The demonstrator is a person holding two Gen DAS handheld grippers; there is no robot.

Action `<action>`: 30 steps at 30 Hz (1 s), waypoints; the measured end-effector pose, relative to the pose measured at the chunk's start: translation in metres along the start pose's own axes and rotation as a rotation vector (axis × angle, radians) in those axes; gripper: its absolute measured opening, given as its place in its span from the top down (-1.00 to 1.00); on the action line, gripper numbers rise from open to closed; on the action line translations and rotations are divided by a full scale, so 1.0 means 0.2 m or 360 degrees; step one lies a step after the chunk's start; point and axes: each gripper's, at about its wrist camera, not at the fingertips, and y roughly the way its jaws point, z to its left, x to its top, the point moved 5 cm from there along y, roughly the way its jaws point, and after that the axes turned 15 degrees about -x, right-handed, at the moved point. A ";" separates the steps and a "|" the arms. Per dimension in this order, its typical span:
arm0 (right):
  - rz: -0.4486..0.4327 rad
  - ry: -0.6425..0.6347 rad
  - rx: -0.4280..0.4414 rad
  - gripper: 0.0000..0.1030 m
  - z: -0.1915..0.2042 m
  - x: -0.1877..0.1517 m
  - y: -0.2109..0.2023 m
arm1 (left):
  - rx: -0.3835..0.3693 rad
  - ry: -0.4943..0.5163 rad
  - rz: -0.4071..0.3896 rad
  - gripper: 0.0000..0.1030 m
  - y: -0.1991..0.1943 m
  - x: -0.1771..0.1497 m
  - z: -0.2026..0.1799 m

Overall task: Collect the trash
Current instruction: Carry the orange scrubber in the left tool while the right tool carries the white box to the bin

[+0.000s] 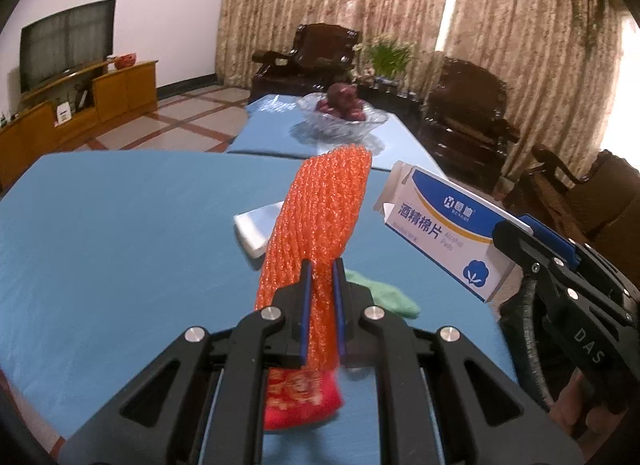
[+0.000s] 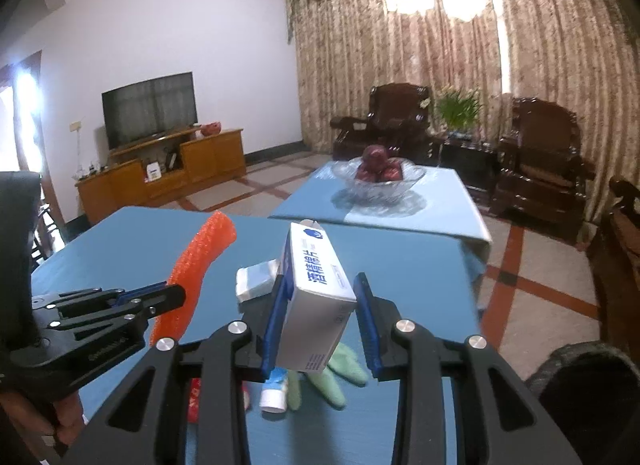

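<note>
1. Your left gripper (image 1: 322,265) fingers pinch the orange foam net (image 1: 320,217), lifted above the blue worktop (image 1: 120,233).
2. Your right gripper (image 2: 324,297) fingers clamp the alcohol-pad box (image 2: 316,297) above the worktop.

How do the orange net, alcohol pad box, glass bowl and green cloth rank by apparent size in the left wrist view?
1. orange net
2. alcohol pad box
3. glass bowl, though it sits farthest away, so its real rank is unsure
4. green cloth, partly hidden
</note>
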 end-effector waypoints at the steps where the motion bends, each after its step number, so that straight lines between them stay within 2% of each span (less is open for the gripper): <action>1: -0.0008 0.0004 -0.0011 0.35 -0.02 0.00 -0.02 | -0.0016 0.0011 -0.0004 0.83 0.00 0.01 -0.03; 9: -0.0064 0.0053 -0.0173 0.35 -0.32 0.03 -0.19 | -0.0180 0.0109 -0.0003 0.83 0.08 0.00 -0.38; 18: -0.0058 0.0134 -0.0407 0.35 -0.72 -0.02 -0.35 | -0.0368 0.0242 0.0025 0.83 0.16 -0.10 -0.80; 27: -0.0007 0.0185 -0.0614 0.36 -1.04 -0.12 -0.43 | -0.0580 0.0380 0.0088 0.83 0.29 -0.22 -1.23; 30: 0.0029 0.0200 -0.0682 0.36 -1.15 -0.17 -0.45 | -0.0635 0.0410 0.0116 0.83 0.33 -0.26 -1.32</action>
